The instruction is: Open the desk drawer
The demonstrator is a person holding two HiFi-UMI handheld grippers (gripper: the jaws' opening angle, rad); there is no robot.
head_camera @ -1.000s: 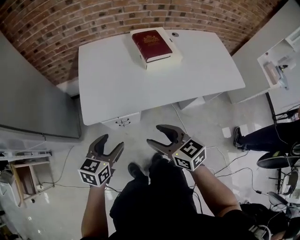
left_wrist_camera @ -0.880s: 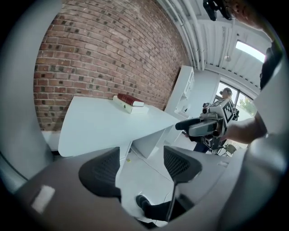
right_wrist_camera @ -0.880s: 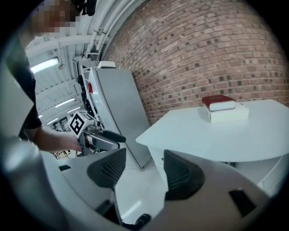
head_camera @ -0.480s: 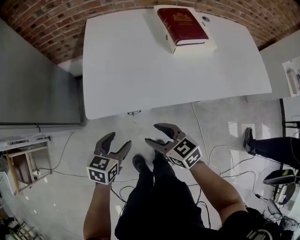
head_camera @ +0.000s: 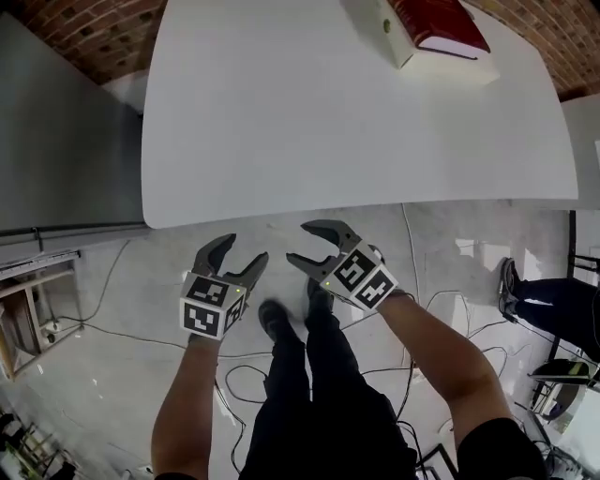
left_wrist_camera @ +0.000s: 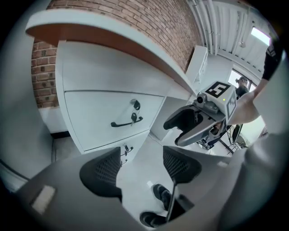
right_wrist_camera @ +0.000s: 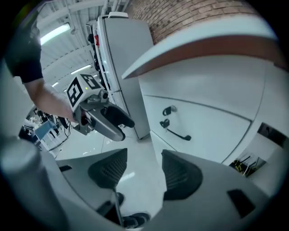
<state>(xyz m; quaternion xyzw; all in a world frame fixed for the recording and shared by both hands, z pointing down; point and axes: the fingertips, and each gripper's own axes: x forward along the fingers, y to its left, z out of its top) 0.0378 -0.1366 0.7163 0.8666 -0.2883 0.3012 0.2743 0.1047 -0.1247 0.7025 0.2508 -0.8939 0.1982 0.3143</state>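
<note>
The white drawer unit sits under the desk [head_camera: 328, 122], whose top hides it in the head view. In the left gripper view its top drawer [left_wrist_camera: 95, 113] shows a dark bar handle [left_wrist_camera: 125, 122] with a key [left_wrist_camera: 135, 105] above it. The right gripper view shows the same handle [right_wrist_camera: 178, 134] and key [right_wrist_camera: 169, 110]. My left gripper [head_camera: 236, 255] hangs open and empty in front of the desk edge. Beside it my right gripper [head_camera: 305, 244] is open too; its jaws have just been closing a little, with nothing between them. Both are well short of the drawer.
A red book [head_camera: 441, 23] lies on a white box at the desk's far right. A tall grey cabinet [head_camera: 56, 141] stands left of the desk. Cables [head_camera: 441, 309] trail over the floor, and another person's leg [head_camera: 553, 300] is at the right.
Both grippers have sunk and come closer to the desk's front edge. The view has closed in on the desk, so the drawer unit is now hidden below the top.
</note>
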